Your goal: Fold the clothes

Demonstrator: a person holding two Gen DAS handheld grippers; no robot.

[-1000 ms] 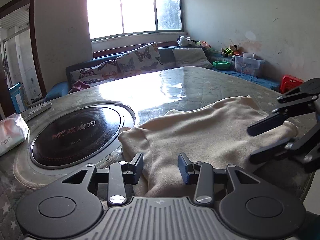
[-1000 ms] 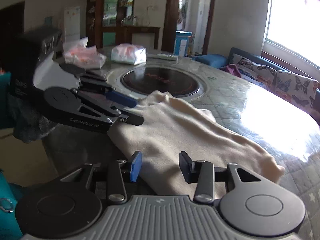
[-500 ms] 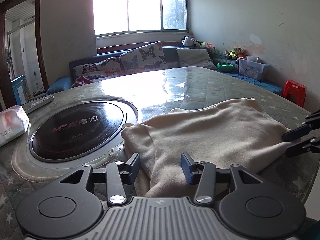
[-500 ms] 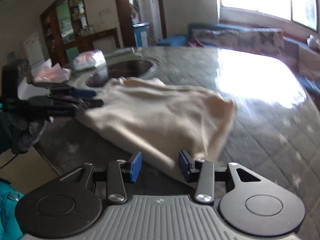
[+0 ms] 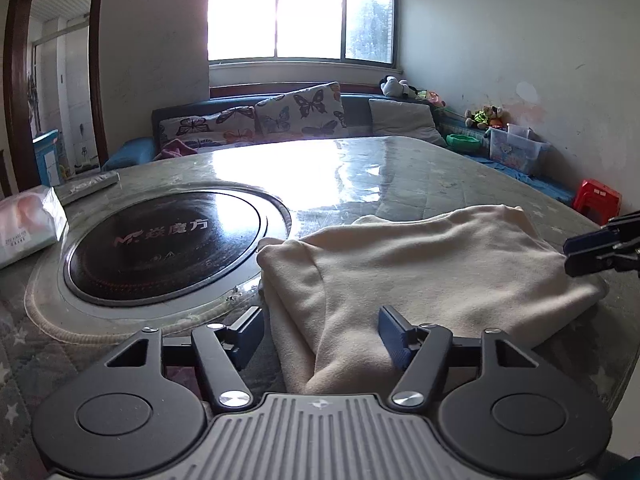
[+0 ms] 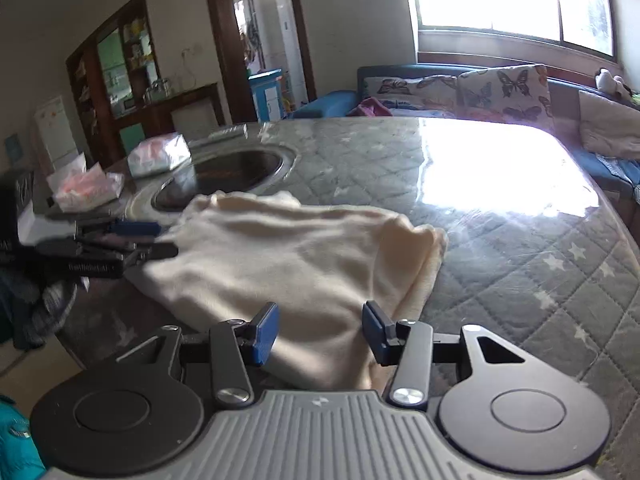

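A cream garment [image 5: 432,272] lies folded over on the table's near edge; it also shows in the right wrist view [image 6: 296,256]. My left gripper [image 5: 322,336] is open, its jaws either side of the garment's near left corner, holding nothing. My right gripper [image 6: 318,332] is open over the garment's right end, empty. The right gripper's tips [image 5: 600,248] show at the far right of the left wrist view, by the cloth's right edge. The left gripper [image 6: 136,240] shows at the left of the right wrist view.
A round black induction plate [image 5: 164,248] is set in the quilted table [image 5: 400,176] left of the garment. Tissue packs [image 5: 28,228] and a remote [image 5: 86,188] lie at the far left. A red stool [image 5: 596,200] and sofa [image 5: 280,120] stand beyond.
My right gripper has swung out to the garment's right end and now looks along the table. The left gripper has stayed near the left corner. Both stay open.
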